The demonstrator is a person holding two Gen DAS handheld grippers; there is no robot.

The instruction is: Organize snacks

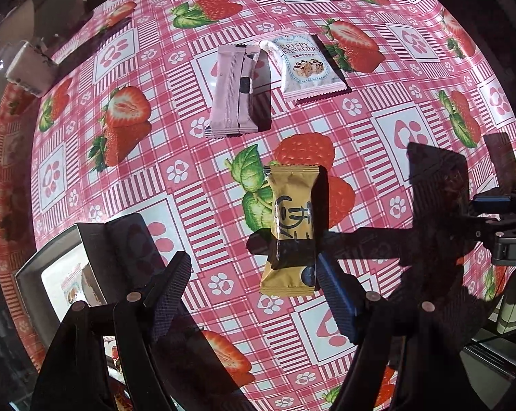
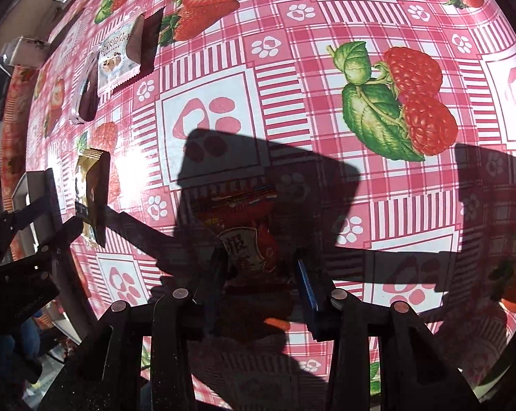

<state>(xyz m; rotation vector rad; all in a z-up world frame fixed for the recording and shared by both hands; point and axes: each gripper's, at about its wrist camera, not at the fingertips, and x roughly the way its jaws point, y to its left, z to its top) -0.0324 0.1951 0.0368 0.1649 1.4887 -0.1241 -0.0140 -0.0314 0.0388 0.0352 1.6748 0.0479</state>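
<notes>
A gold snack packet (image 1: 292,229) lies on the strawberry tablecloth (image 1: 196,178), just ahead of my open left gripper (image 1: 249,294), near its right finger. A pink packet (image 1: 235,90) and a white Crispy Cranberry packet (image 1: 304,65) lie farther back. My right gripper (image 2: 261,274) holds a red snack packet (image 2: 247,236) between its fingers, above the cloth. In the right wrist view, the gold packet (image 2: 90,191), the white packet (image 2: 117,56) and the left gripper (image 2: 49,239) show at far left.
A grey open box (image 1: 56,274) with a packet inside stands at the lower left by the left gripper. A small white box (image 1: 30,68) sits at the table's far left edge. The table's edge runs along the left.
</notes>
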